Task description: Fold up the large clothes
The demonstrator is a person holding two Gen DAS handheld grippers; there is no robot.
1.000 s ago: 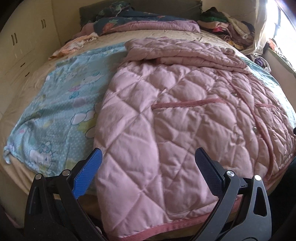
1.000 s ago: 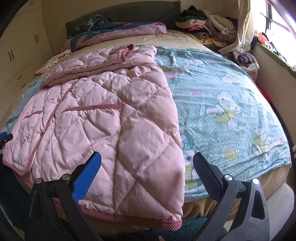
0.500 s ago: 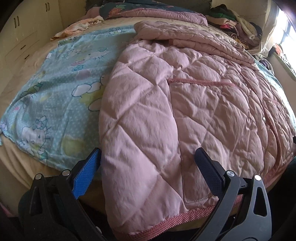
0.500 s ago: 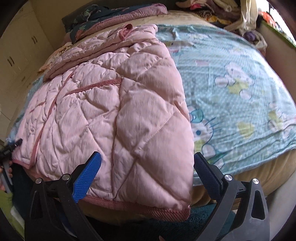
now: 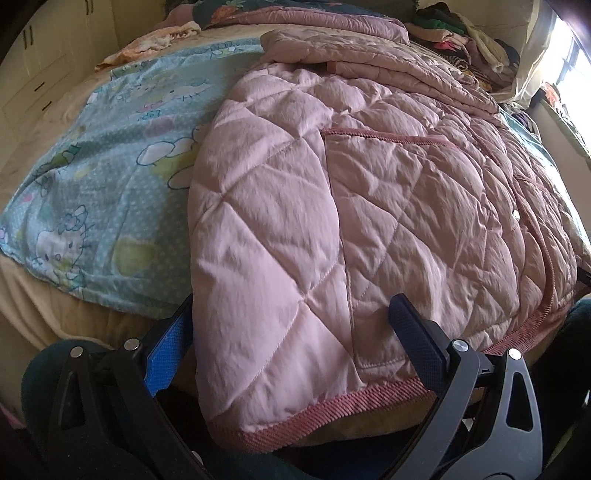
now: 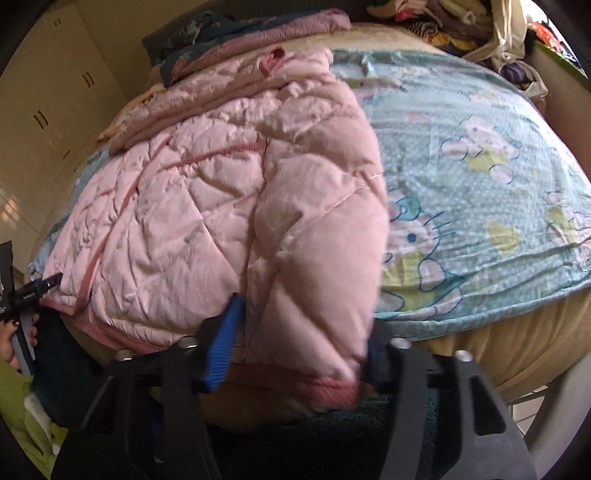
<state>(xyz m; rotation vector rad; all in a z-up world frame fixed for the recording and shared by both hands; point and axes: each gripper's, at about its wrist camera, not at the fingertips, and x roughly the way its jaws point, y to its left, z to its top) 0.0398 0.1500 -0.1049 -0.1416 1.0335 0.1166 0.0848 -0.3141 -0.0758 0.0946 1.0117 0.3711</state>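
A large pink quilted jacket (image 5: 369, 184) lies spread on the bed, its ribbed hem hanging over the near edge. My left gripper (image 5: 291, 332) is open, one jaw on each side of the jacket's near left hem corner. In the right wrist view the jacket (image 6: 207, 206) fills the left half. My right gripper (image 6: 299, 332) has narrowed around the jacket's near right hem corner, with the padding bunched between the jaws. The left gripper (image 6: 22, 295) shows at the far left of that view.
A light blue cartoon-print blanket (image 5: 110, 177) (image 6: 480, 166) covers the bed under the jacket. Folded bedding (image 5: 295, 14) and a heap of clothes (image 5: 465, 40) lie at the head. Cupboards (image 6: 44, 110) stand on the left. A window (image 5: 572, 62) is on the right.
Both grippers have moved down and in toward the jacket's hem at the bed's near edge. The right gripper's jaws have closed in around the hem corner; the left stays wide open.
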